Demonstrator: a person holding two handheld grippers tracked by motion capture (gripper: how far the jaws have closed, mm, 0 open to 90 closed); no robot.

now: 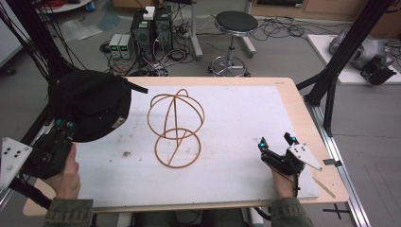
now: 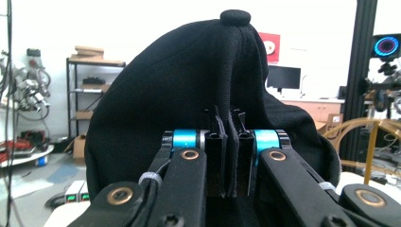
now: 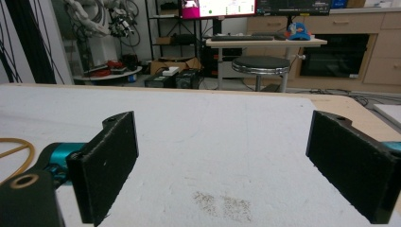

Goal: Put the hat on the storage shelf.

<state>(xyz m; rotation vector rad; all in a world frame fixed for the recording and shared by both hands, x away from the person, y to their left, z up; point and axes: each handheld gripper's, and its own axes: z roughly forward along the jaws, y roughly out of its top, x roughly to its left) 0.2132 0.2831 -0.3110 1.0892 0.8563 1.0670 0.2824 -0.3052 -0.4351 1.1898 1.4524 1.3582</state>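
A black cap (image 1: 90,105) hangs lifted above the table's left edge, its fabric pinched by my left gripper (image 1: 65,125). In the left gripper view the cap (image 2: 189,85) rises in front of the lens, and the two black jaws of that gripper (image 2: 229,158) stand pressed together on a fold of its cloth. A tan wire hat stand (image 1: 175,127), a sphere on a ring base, stands upright mid-table to the cap's right; part of it (image 2: 373,137) shows past the cap. My right gripper (image 1: 277,140) rests low at the table's right, jaws wide apart over bare white board (image 3: 222,156).
The white board (image 1: 236,118) covers a wooden table. Behind the far edge stand a black stool (image 1: 235,28), computer cases (image 1: 151,28) and loose cables. A black frame post (image 1: 340,52) rises at the right. A dirt smudge (image 3: 222,203) marks the board near my right gripper.
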